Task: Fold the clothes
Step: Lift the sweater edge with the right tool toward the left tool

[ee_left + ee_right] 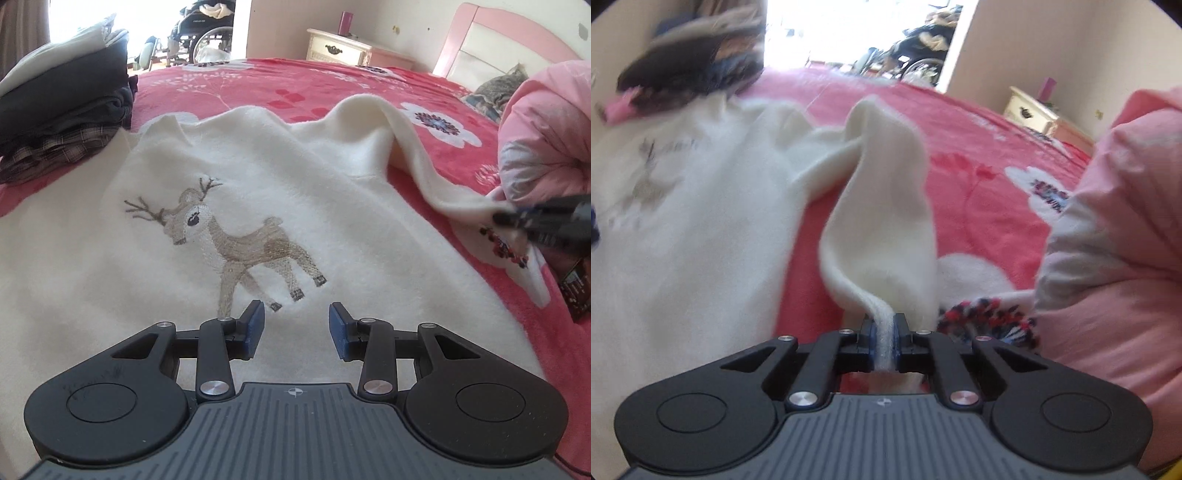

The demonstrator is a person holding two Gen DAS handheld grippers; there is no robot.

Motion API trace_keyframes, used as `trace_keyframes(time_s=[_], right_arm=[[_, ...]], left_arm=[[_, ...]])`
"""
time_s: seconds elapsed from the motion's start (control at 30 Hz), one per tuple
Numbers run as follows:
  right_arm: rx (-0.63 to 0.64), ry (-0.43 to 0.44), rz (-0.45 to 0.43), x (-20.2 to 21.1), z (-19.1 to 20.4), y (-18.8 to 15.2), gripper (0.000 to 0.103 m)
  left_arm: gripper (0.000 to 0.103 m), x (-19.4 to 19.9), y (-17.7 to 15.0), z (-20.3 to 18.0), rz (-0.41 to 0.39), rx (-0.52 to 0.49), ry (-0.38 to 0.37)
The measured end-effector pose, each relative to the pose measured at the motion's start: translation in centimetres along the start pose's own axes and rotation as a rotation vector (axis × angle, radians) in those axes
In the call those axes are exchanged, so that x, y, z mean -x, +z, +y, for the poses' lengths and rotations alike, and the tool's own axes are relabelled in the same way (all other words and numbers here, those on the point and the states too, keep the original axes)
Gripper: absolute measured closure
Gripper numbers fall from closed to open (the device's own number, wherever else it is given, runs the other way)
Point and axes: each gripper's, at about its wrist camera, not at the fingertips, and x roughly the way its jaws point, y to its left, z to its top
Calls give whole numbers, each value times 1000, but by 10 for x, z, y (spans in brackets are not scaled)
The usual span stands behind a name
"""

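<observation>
A cream fleece sweater (258,177) with an embroidered deer (229,240) lies spread front-up on the red floral bed (332,85), and the fold looks to be at the sleeve stage. The right tool (884,339) is clamped on the cuff of the right-hand sleeve (882,206), whose cloth rises in a soft arch from the pads back to the shoulder. The left tool (297,325) hovers over the hem below the deer, its jaws apart with nothing between them. The next move likely calls for carrying the pinched cuff inward across the chest and laying it flat, while the left tool pins or grips the body so the fleece does not drag. Room is tight on the right, where a rolled pink quilt (546,129) sits just beside the sleeve; on the left a stack of folded dark clothes (62,110) sits at the sweater's shoulder. Toward the far side the bed lies open.
</observation>
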Motion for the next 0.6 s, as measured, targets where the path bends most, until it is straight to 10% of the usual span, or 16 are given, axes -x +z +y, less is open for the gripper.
trace_keyframes(time_s=[0.23, 0.6], right_arm=[[-257, 24, -221, 66, -105, 133, 93], [-545, 19, -96, 42, -227, 218, 94]], left_arm=[[65, -39, 53, -11, -143, -66, -7], [57, -167, 104, -45, -130, -101, 20]])
